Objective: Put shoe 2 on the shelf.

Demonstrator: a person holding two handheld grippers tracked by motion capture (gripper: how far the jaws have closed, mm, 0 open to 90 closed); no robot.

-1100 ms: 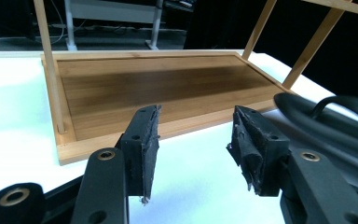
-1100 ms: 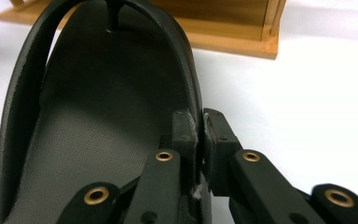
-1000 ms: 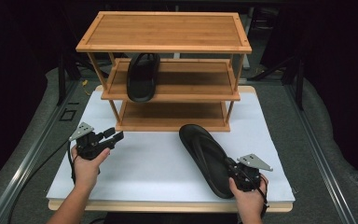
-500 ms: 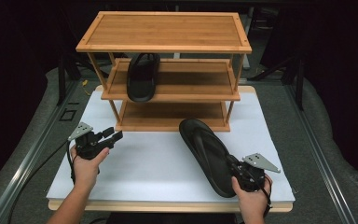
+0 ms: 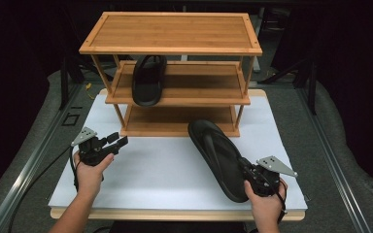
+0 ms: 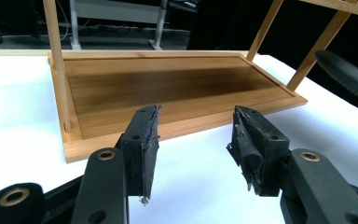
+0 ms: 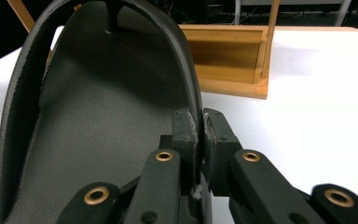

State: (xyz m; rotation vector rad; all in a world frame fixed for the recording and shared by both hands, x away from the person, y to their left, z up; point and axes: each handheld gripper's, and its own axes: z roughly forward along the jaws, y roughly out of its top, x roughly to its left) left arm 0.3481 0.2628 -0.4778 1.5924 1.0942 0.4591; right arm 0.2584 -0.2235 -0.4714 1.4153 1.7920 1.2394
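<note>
- The black flip-flop (image 5: 221, 158) in hand lies sole-down on the white table top (image 5: 165, 170), just in front of the bamboo shoe rack (image 5: 175, 73), toe strap toward the rack's right front leg.
- The right gripper (image 5: 250, 173) pinches the flip-flop's heel-side rim; in the right gripper view its jaws are closed on that thin edge (image 7: 193, 116), so the grasp looks made.
- Its mate, a second black flip-flop (image 5: 148, 80), already sits on the rack's middle shelf, left part, heel hanging slightly over the front edge.
- The left gripper (image 5: 119, 143) rests near the rack's left front leg, jaws apart and holding nothing, facing the bare bottom shelf (image 6: 168, 88).
- Judged from this, roughly half is done: one shoe shelved, the other gripped but not yet lifted; raising it and setting it on the rack remains.
</note>
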